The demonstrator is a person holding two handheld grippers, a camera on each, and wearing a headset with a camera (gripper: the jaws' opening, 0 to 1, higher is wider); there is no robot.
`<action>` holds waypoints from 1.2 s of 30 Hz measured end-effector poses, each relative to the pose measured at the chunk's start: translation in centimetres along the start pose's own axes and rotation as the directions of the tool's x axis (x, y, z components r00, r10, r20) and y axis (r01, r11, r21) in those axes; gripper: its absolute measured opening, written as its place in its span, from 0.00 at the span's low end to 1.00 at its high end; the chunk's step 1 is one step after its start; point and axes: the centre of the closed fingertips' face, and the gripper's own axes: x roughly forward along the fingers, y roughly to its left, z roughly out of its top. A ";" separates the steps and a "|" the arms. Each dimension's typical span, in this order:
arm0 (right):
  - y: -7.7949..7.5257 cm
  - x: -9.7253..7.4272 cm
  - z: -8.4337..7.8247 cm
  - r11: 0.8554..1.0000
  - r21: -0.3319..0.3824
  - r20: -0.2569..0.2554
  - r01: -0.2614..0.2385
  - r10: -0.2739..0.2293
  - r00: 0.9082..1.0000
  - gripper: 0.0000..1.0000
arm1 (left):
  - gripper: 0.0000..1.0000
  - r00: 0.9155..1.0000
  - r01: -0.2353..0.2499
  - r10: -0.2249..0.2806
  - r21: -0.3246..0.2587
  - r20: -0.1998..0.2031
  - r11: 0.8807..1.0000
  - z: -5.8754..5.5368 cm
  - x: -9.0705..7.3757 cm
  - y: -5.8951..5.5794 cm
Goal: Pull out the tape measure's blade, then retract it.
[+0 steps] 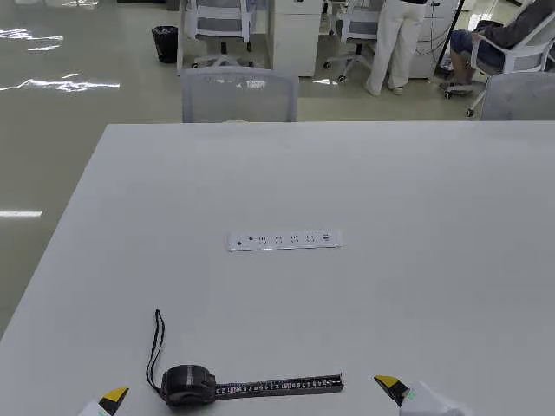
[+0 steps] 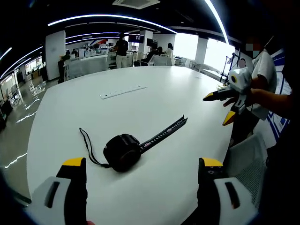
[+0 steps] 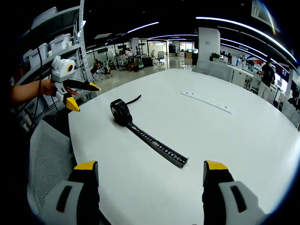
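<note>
The white counter carries the tape measure near its front edge. Its black case sits to the left, its blade is drawn out flat toward the right, and its wrist strap trails away. It lies between the two claws, touching neither. The left claw hangs near the case and the right claw near the blade's tip. Both gape wide, holding nothing.

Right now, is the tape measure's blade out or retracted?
Out. The blade lies extended flat on the table, running from the tape measure case.
</note>
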 end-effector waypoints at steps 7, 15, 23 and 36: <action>0.1 -0.2 -0.1 1.000 0.012 0.001 0.006 -0.006 1.000 0.96 | 0.99 0.999 -0.034 0.036 -0.045 0.024 0.998 0.3 -0.1 0.1; 0.0 -0.3 -0.3 1.000 0.017 -0.002 0.010 -0.010 1.000 0.96 | 0.99 0.996 -0.080 0.083 -0.067 0.044 0.995 0.5 0.0 0.5; 0.0 -0.2 -0.5 1.000 0.022 -0.004 0.008 -0.008 1.000 0.95 | 0.99 0.990 -0.121 0.125 -0.070 0.059 0.990 0.6 0.4 0.5; -0.1 -0.1 -0.6 1.000 0.025 -0.009 0.006 -0.006 1.000 0.94 | 0.99 0.979 -0.193 0.198 -0.094 0.055 0.977 0.1 1.7 0.5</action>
